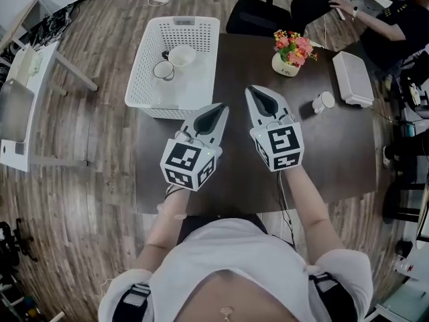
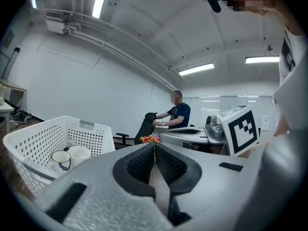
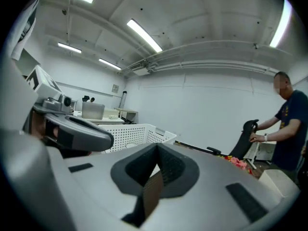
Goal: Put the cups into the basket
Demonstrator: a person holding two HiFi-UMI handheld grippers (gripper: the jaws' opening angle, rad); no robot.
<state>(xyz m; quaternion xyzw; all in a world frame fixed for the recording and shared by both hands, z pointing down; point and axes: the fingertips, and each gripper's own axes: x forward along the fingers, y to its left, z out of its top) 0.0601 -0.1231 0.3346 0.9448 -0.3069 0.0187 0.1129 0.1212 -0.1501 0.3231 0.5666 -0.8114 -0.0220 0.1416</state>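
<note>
We see the left gripper (image 1: 216, 111) clenched, its two grey jaws pressed tip to tip with nothing between them. In the left gripper view its dark ribbed pads (image 2: 139, 165) meet along a single seam. The right gripper (image 1: 256, 94) is closed in the same way and is just as empty. In the right gripper view its pads (image 3: 171, 170) close to a point at the tip. Both grippers are held side by side over the dark brown table (image 1: 221, 173), their tips pointing away from us, and neither touches a cup.

The white perforated plastic basket (image 1: 144, 79) sits at the table's far left, just beyond the left gripper's tip. Two cups already lie inside it — a plain white cup (image 1: 181, 56) and, right beside it, a white mug with a dark rim (image 1: 163, 70). A third small white cup (image 1: 324, 102) is on the table to the right of the right gripper and apart from it. This cup is just beside a white rectangular box (image 1: 352, 78) and near a pot of pink and yellow flowers (image 1: 291, 51).
</note>
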